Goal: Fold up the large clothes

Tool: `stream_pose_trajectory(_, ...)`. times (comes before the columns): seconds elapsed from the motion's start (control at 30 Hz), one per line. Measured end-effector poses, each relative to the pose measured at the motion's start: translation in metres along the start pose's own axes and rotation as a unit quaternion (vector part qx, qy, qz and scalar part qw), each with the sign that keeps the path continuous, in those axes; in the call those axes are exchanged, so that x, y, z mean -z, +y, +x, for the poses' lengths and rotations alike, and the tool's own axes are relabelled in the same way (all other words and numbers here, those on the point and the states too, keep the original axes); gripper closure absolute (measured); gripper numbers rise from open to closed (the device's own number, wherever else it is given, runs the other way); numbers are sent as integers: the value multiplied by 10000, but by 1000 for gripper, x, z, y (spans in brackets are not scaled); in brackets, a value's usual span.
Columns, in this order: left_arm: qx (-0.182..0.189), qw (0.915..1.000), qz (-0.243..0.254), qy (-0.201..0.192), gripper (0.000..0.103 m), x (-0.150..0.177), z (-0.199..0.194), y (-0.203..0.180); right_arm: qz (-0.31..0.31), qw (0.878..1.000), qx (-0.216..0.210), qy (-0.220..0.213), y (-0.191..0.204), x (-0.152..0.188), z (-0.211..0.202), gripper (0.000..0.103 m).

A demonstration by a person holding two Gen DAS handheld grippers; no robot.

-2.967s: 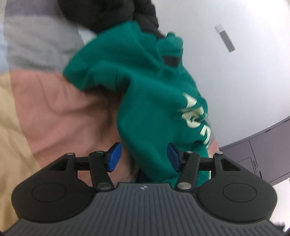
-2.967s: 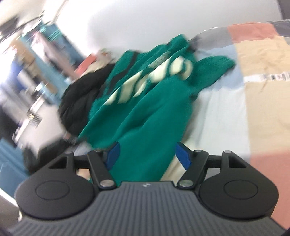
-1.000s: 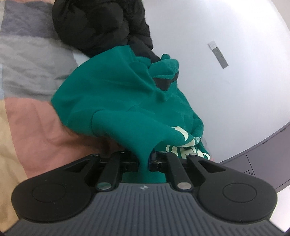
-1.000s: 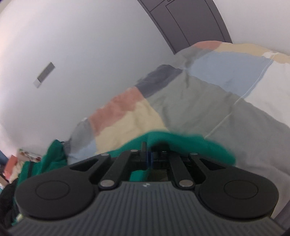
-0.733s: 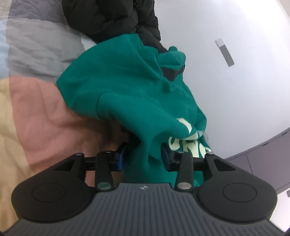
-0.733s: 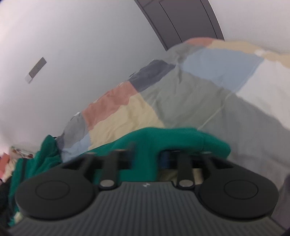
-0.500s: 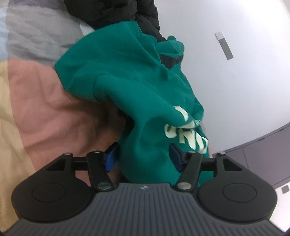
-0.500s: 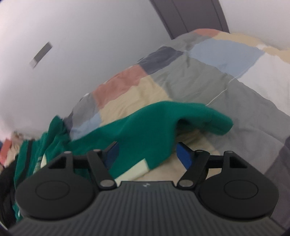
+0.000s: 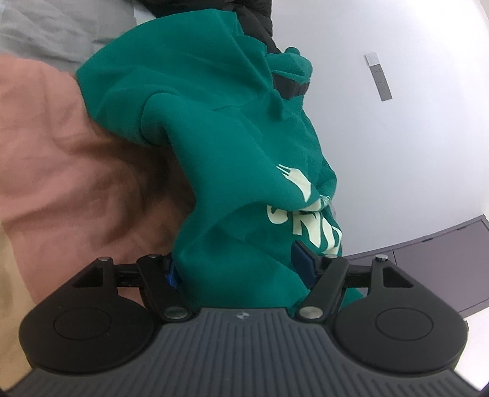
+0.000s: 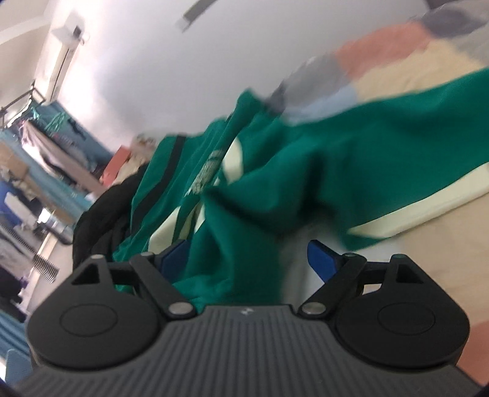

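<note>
A green sweatshirt [image 9: 232, 152] with pale cream lettering [image 9: 308, 223] lies crumpled in a heap on the patchwork bed [image 9: 45, 146], near the wall. One cream-edged part [image 10: 397, 158] stretches out flat to the right, folds bunched elsewhere.

One crumpled green sweatshirt [image 9: 220, 128] with cream lettering. One black padded jacket [image 9: 253, 18] at twelve o'clock. One patchwork quilted bed cover [image 9: 61, 171]. Two black claws with blue pads: left claw [image 9: 238, 268], right claw [image 10: 247, 262].
</note>
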State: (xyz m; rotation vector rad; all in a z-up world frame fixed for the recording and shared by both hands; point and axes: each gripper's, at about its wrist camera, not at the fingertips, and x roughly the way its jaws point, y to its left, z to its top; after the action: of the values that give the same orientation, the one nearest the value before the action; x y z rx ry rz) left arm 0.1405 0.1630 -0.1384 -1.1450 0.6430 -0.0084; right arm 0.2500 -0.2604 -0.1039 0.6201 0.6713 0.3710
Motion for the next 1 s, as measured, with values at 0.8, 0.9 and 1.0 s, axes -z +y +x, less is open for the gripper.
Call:
stream_pose_trajectory(0.8, 1474, 9831, 1061, -240, 97, -2, -41, -41, -1236, 9850, -651, -1016, 33, 3, -80, 95)
stream_pose_trajectory(0.9, 1735, 9790, 1054, -176, 96, 2, -61, -43, -1070, 9837, -795, -1208, 30, 8, -109, 95)
stream_pose_trajectory(1.0, 1616, 9812, 1053, -122, 96, 12, -68, -40, -891, 9849, -765, -1269, 29, 19, -125, 95)
